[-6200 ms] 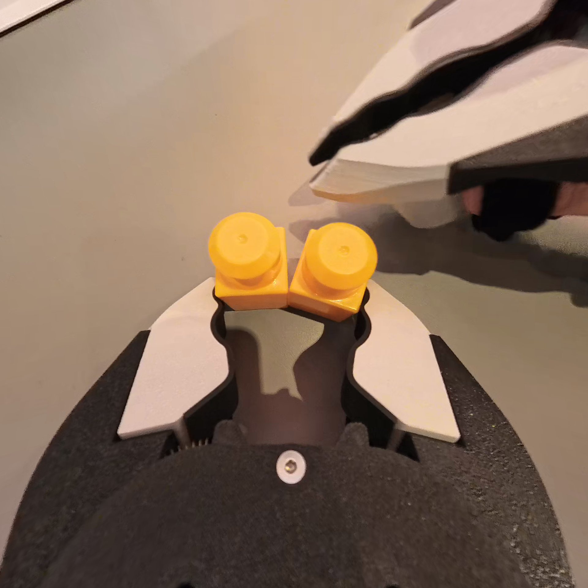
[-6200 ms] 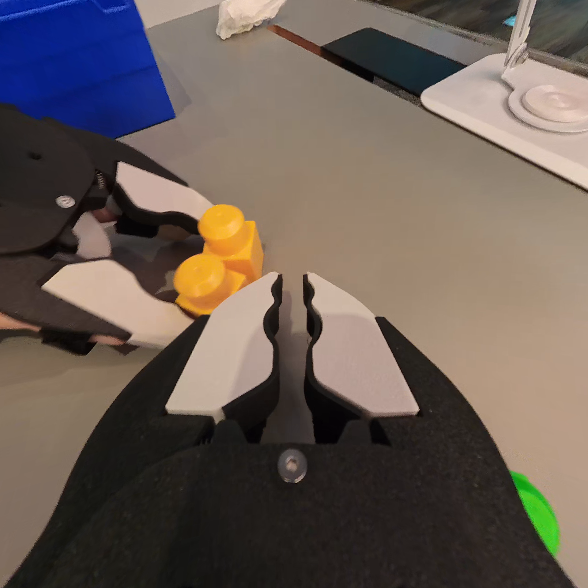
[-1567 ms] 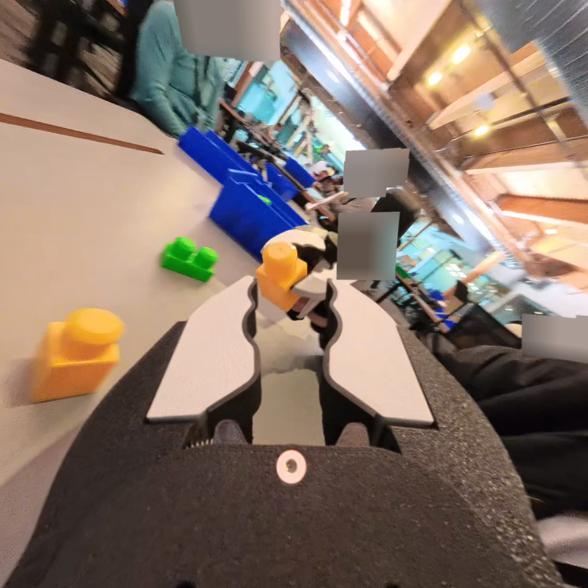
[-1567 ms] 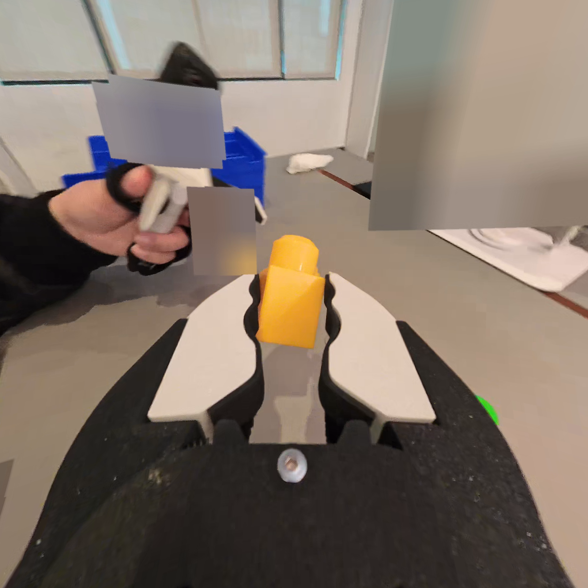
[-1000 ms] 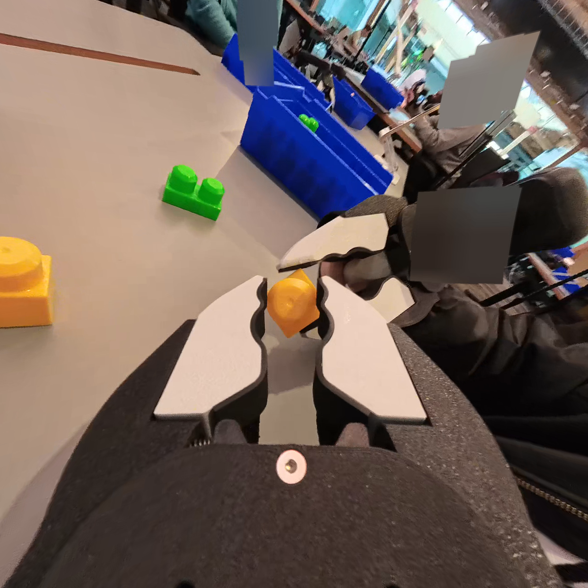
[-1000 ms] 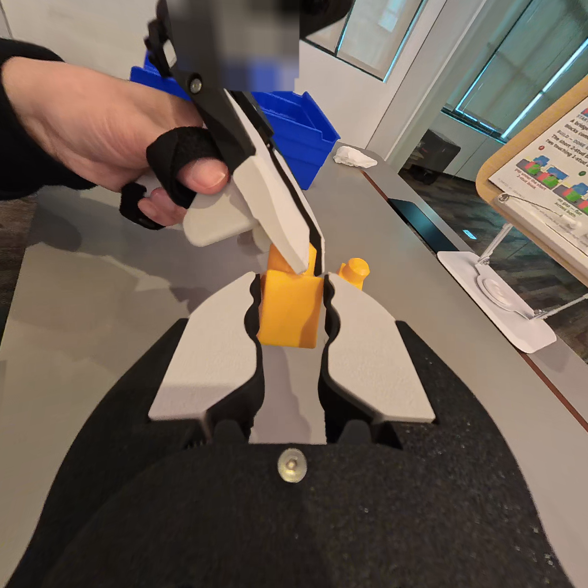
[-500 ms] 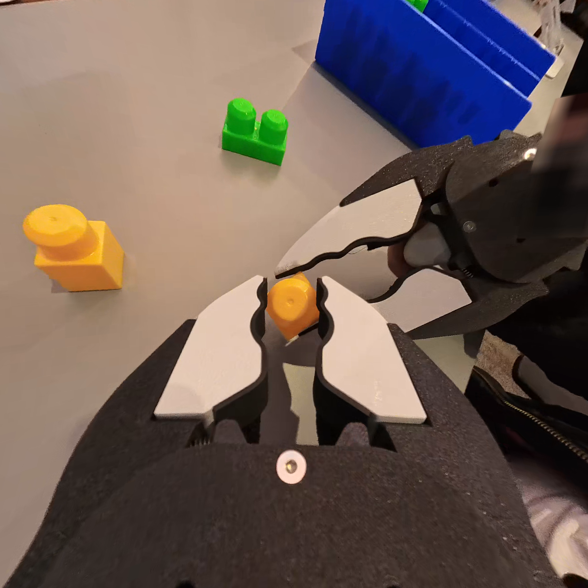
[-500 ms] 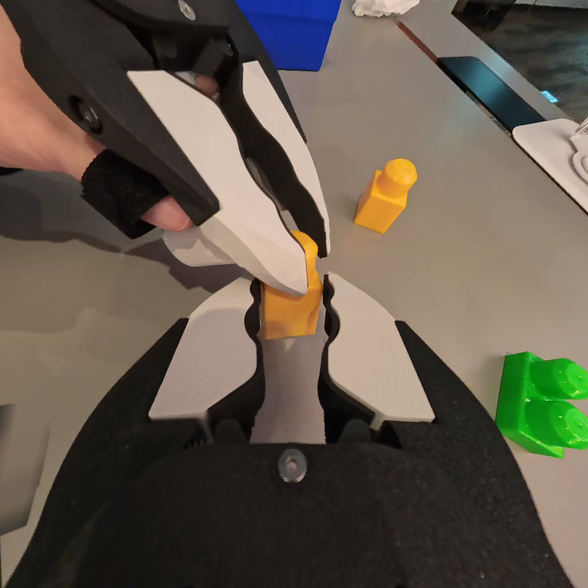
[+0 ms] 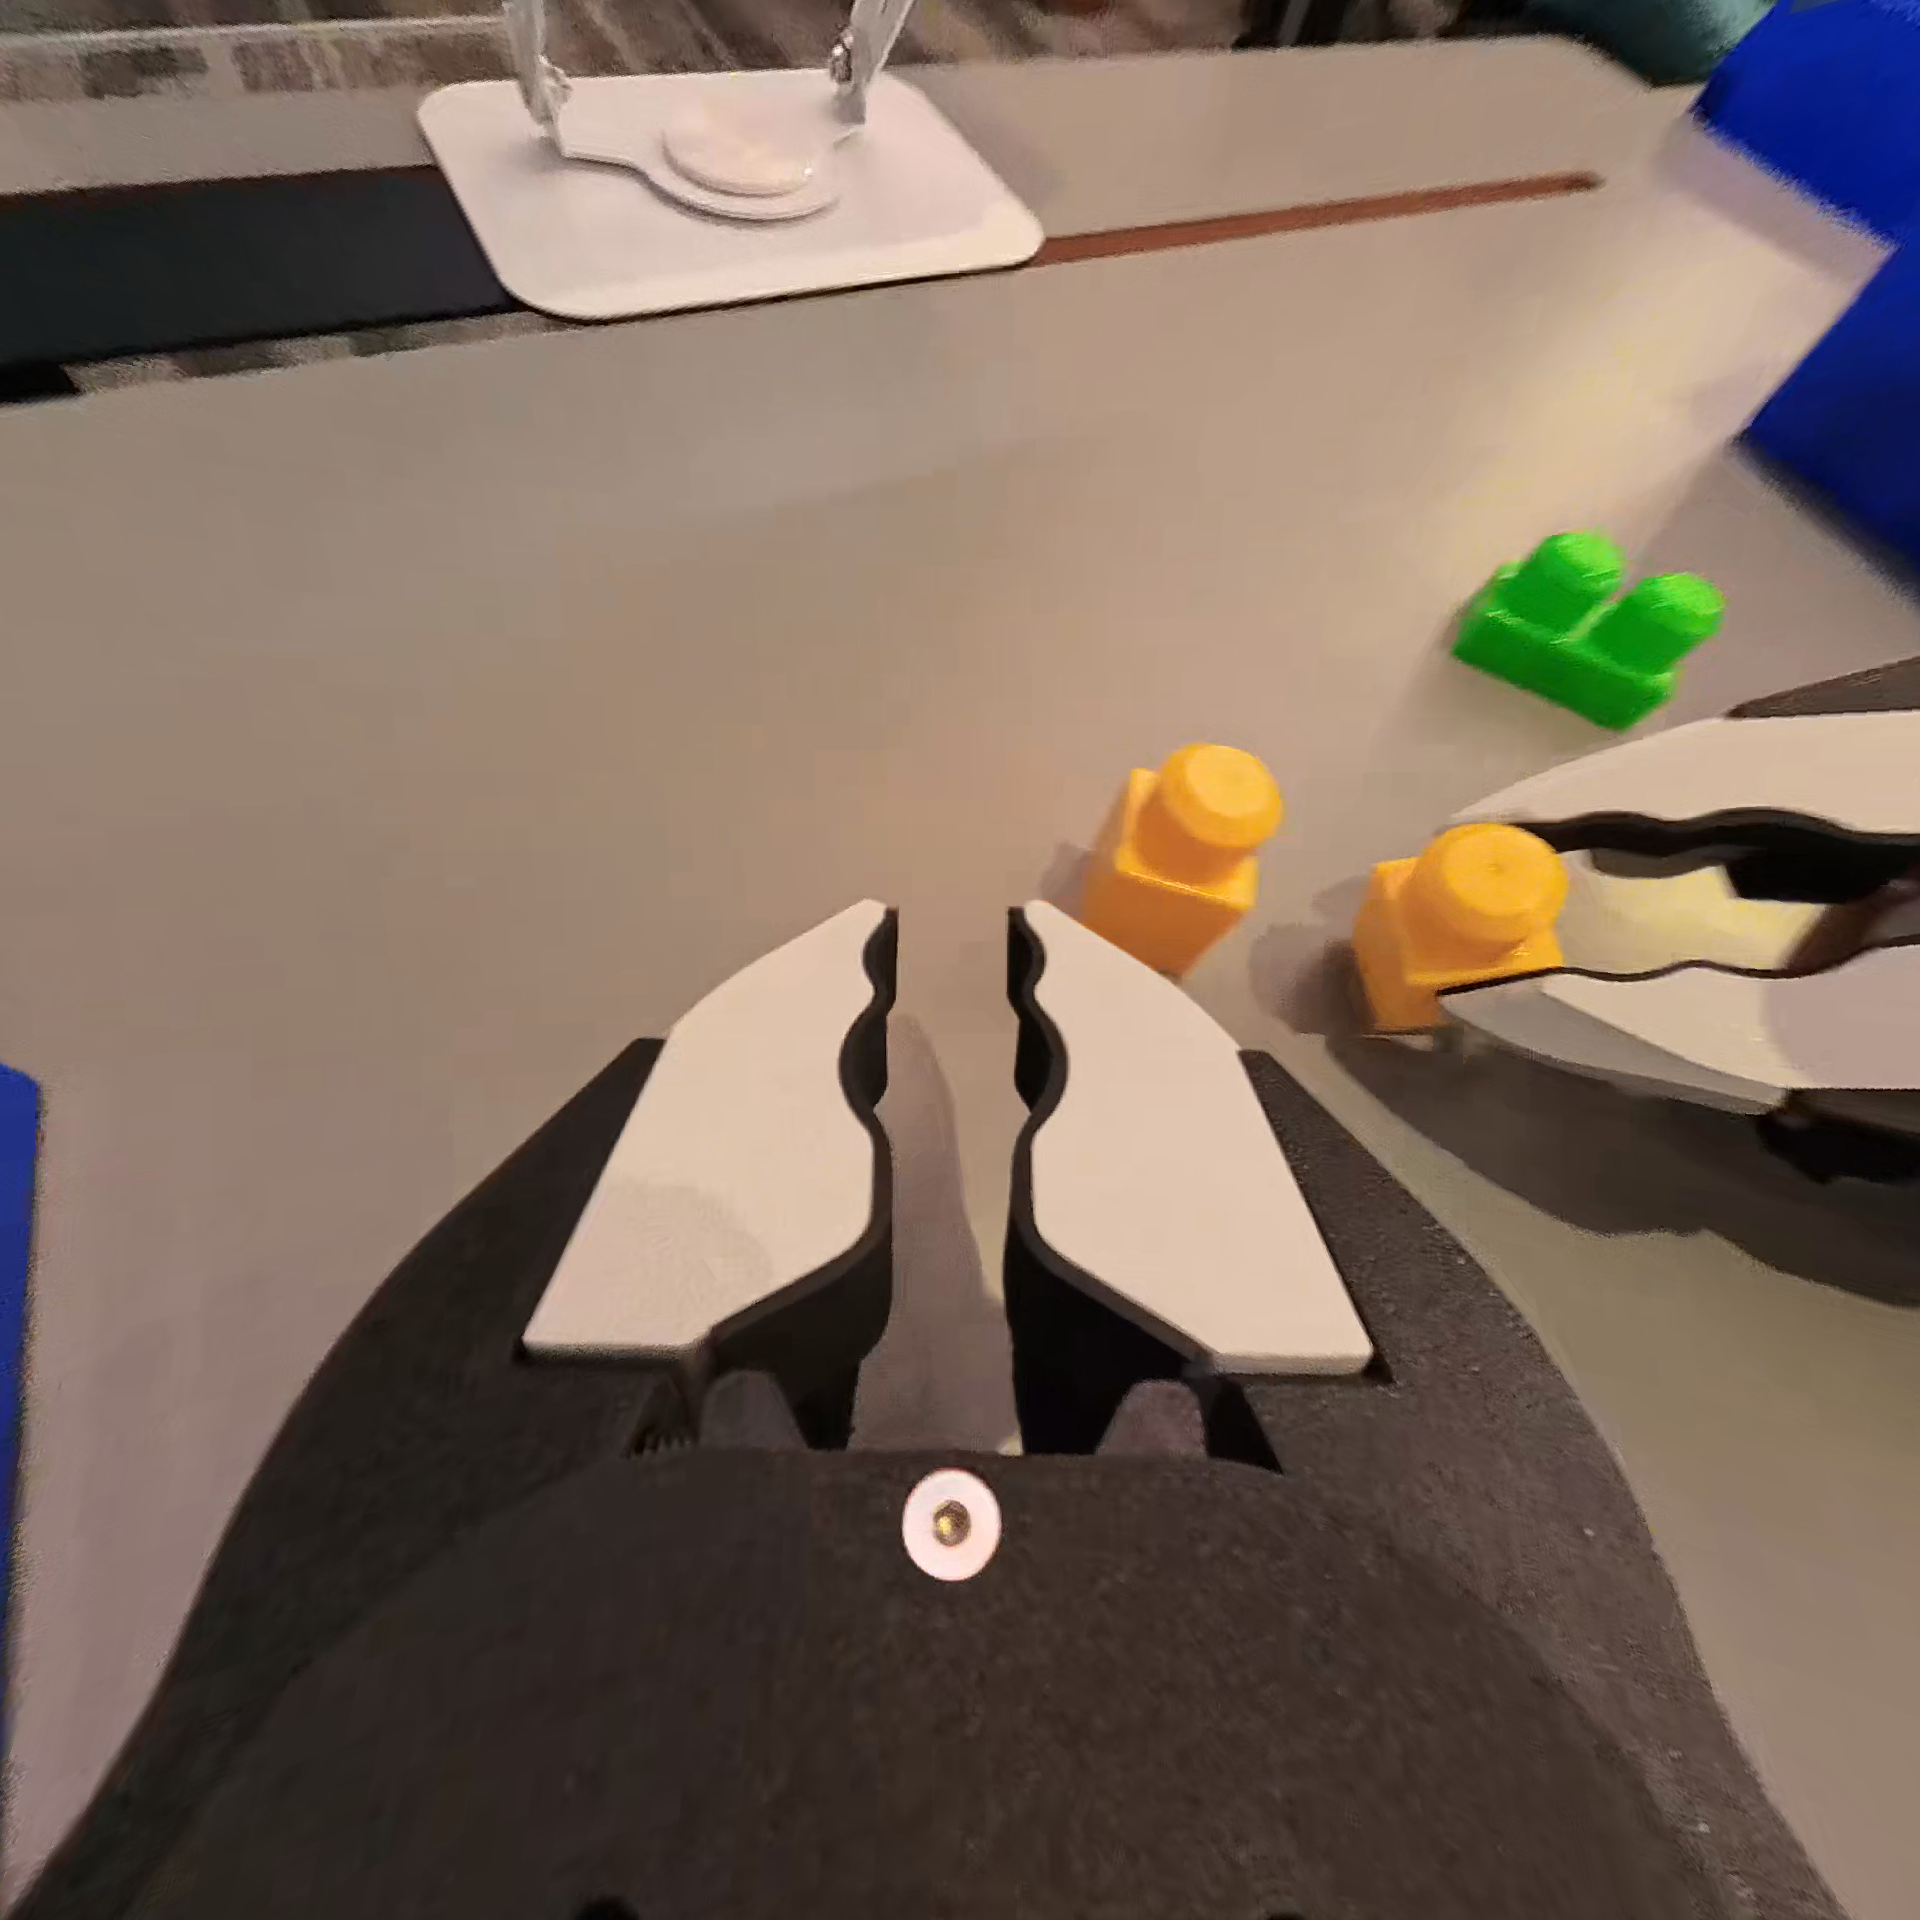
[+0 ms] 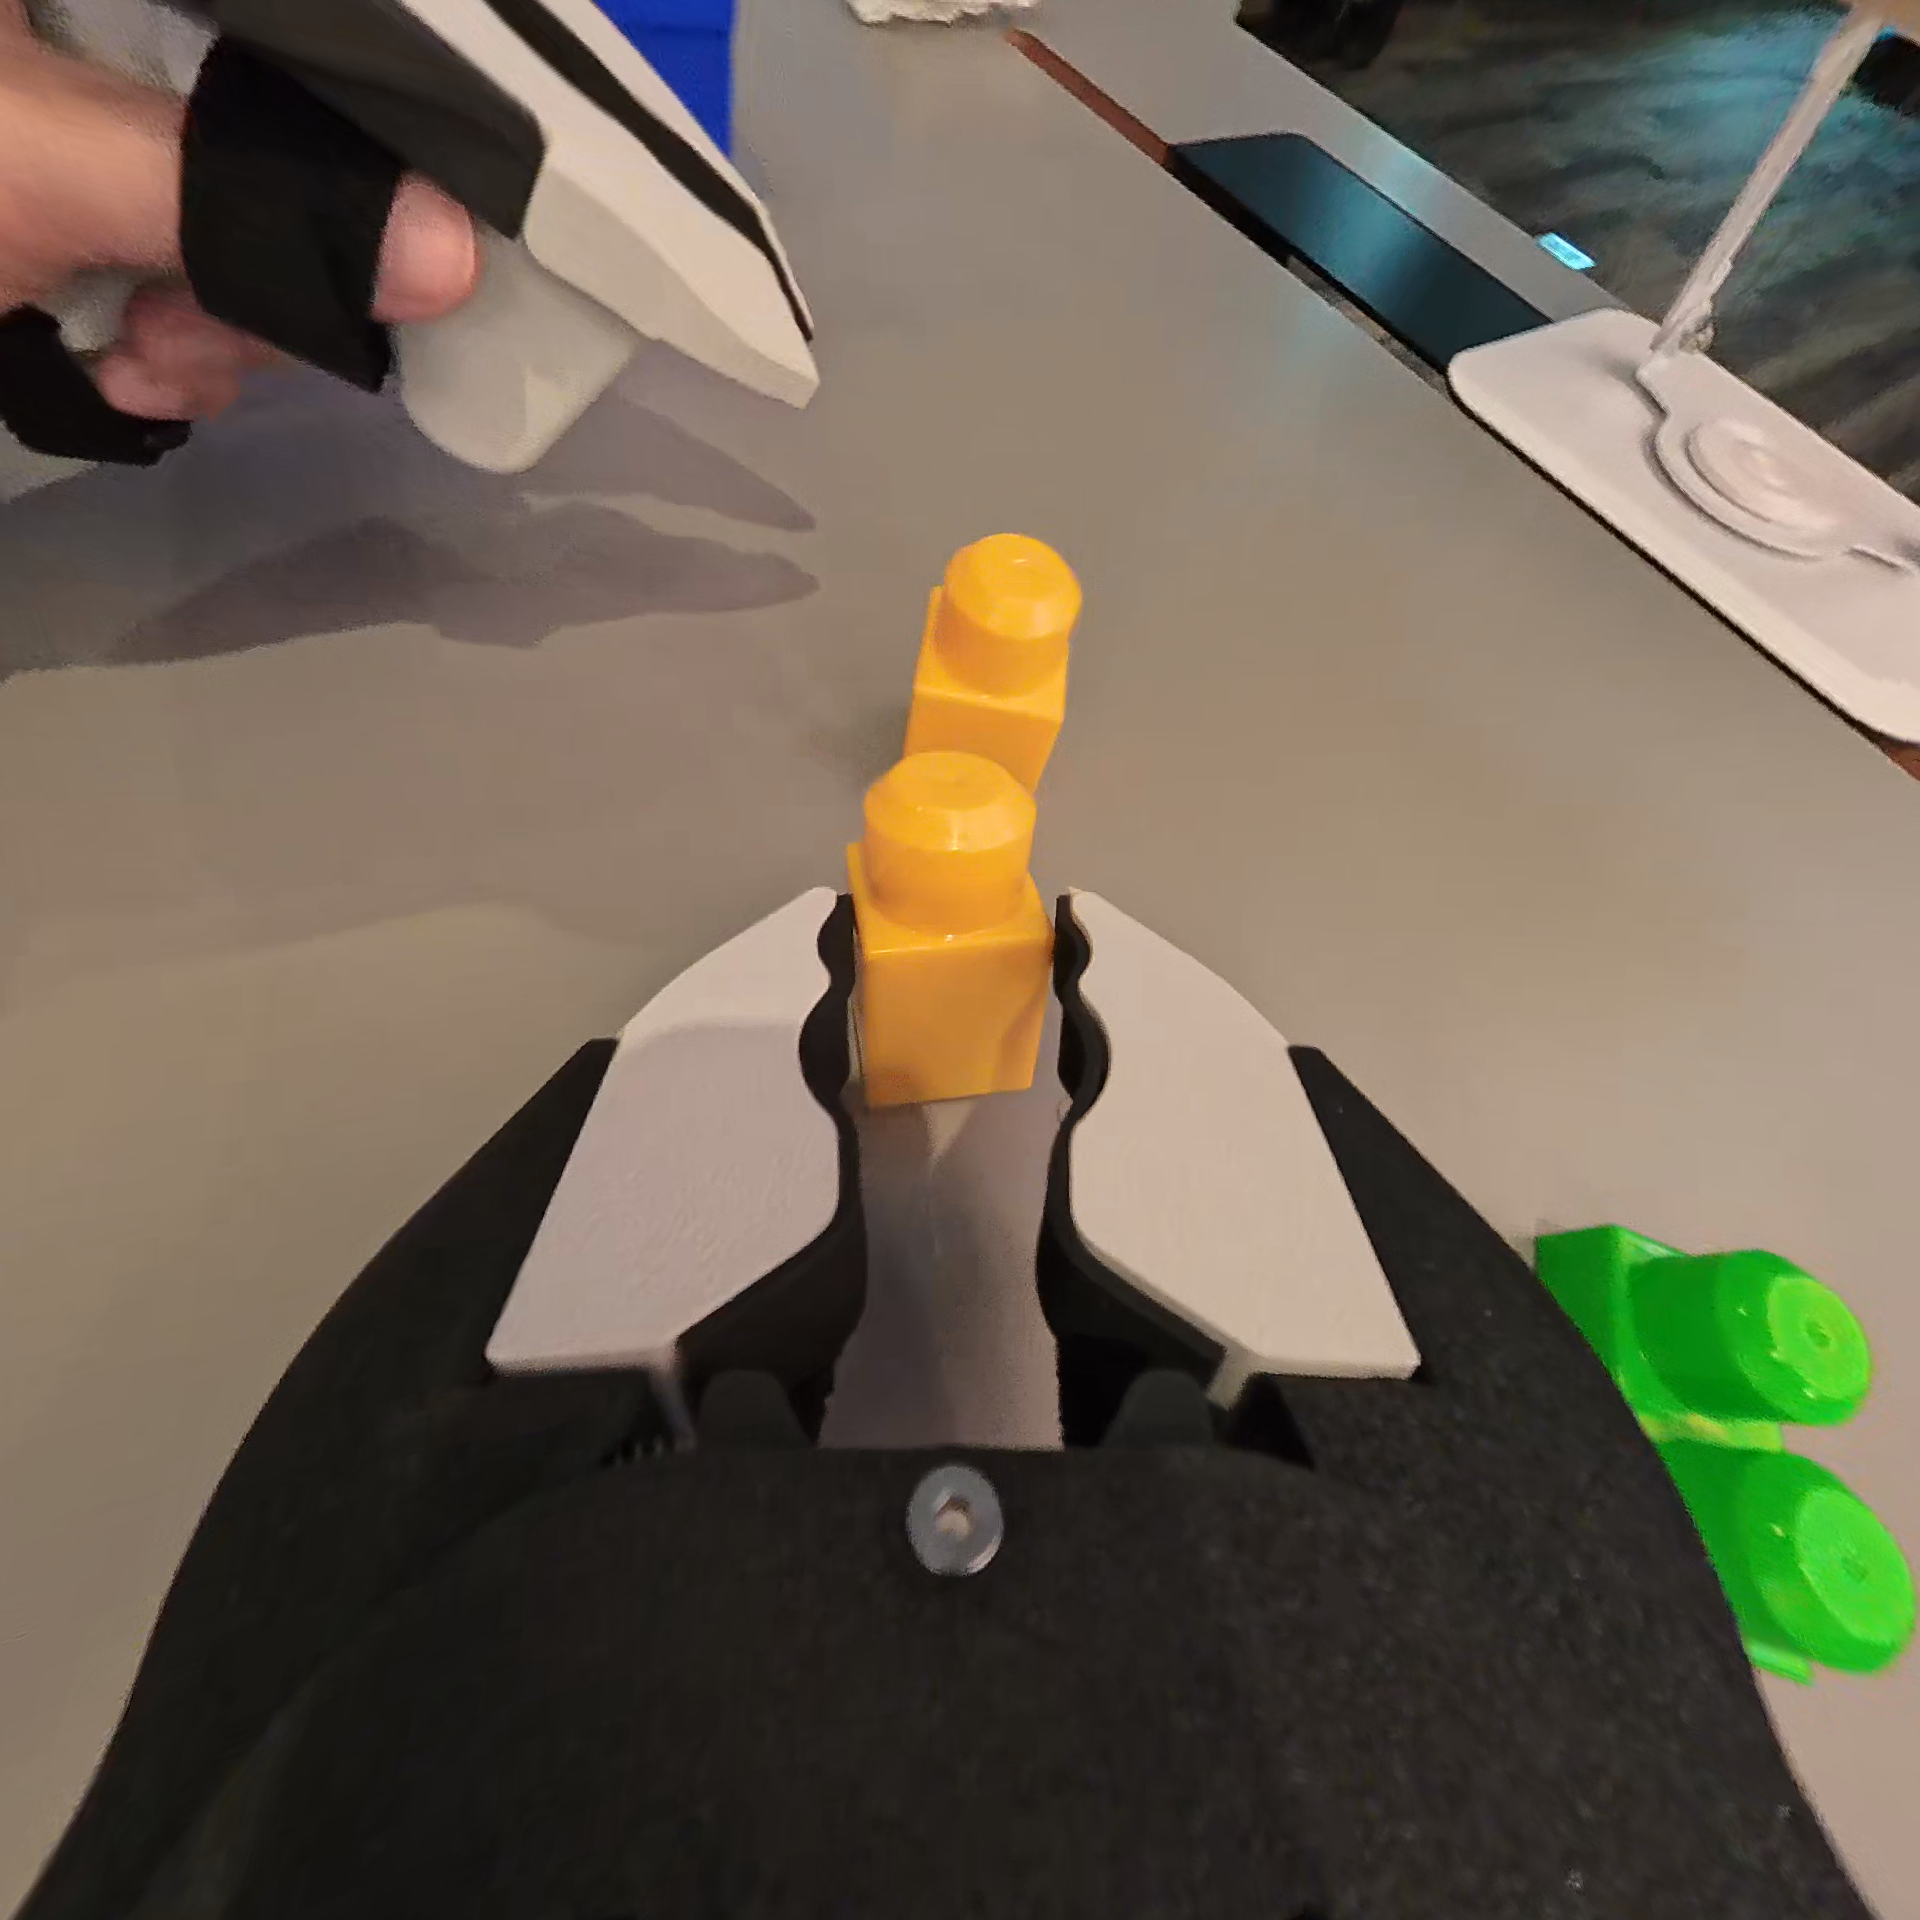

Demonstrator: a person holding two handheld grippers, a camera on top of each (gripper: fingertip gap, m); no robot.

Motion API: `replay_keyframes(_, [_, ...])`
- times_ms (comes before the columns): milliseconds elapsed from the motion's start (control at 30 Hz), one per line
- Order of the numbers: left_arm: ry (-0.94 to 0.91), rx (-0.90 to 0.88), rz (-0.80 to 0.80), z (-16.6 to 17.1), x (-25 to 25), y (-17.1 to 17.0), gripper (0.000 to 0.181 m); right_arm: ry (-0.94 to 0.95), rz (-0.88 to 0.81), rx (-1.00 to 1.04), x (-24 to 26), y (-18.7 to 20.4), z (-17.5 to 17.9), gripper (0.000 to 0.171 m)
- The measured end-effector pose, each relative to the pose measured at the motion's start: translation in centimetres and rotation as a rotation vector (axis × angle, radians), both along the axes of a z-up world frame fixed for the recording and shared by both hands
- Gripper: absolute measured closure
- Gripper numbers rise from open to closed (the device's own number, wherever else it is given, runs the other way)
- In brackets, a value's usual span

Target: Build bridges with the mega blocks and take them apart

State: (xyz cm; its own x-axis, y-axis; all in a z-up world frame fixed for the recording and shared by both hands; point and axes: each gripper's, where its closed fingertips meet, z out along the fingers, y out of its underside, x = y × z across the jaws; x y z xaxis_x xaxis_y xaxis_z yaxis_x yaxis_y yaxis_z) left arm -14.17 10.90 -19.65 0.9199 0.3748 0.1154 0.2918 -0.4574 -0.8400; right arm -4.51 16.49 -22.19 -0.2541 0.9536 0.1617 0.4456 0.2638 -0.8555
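While right fingers (image 10: 1122, 997) clamp orange block (image 10: 951, 997), bin (image 9: 1839, 343) blurs.

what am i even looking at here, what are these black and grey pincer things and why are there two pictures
They are two hand-held grippers, each with a camera looking along its own fingers. So each picture is one gripper's view of the same grey table.

The left gripper holds nothing, with a gap between its fingers. The right gripper grips a held orange block at table level. A free orange block stands just beyond it. A green two-stud block sits off to the side. A white stand base sits at the far edge.
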Motion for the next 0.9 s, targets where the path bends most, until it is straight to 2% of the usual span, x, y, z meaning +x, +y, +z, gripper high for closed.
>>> replay_keyframes(133, [0.038,-0.081,-0.023,-1.8,-1.6,2.4,0.166,0.01,-0.047,-0.022,-1.6,0.5,0.0,0.135])
replay_keyframes(300, [-0.048,-0.077,-0.201,-2.5,-0.2,5.1,0.169,-0.001,-0.059,-0.021,-1.4,0.5,-0.2,0.135])
replay_keyframes(533, [-0.066,-0.131,-0.295,-4.7,1.3,5.7,0.174,-0.119,-0.062,-0.047,-0.3,0.7,-1.8,0.135])
replay_keyframes(900, [-0.029,-0.12,-0.372,-4.5,2.4,6.1,0.172,-0.134,0.038,-0.034,-1.4,1.5,-1.9,0.135])
